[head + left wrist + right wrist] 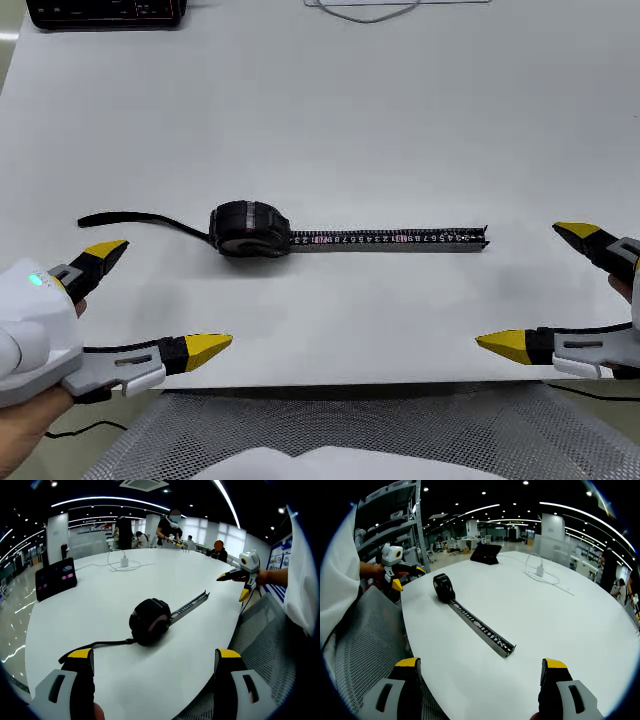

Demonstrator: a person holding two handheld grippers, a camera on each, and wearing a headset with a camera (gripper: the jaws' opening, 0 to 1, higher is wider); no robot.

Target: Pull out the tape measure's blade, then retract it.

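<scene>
Plenty of bare white table (330,110) beyond the tape measure (249,229) and to either side of it; less room toward the near edge, with a grey mesh chair (330,425) just below that edge. Lies flat, closer to the front edge than to the far one, black case on the left, blade (390,238) drawn out to the right. Runs roughly parallel to the near edge, long axis left to right in the head view, hook end toward the right gripper's side, black wrist strap (135,219) trailing the opposite way.

Left gripper (178,292) at the near left, jaws spread wide, gripping nothing, apart from case and strap. Right gripper (517,285) at the near right, likewise wide open and empty, clear of the blade's hook end.

In the left gripper view: case nearest, blade receding toward the other gripper, a dark tablet (55,577) propped at the far left, a white charger (124,561) with its cable, people (170,527) past the far edge. In the right gripper view: hook end nearest, printed scale visible along the blade, metal shelving (385,520) behind the left gripper.
</scene>
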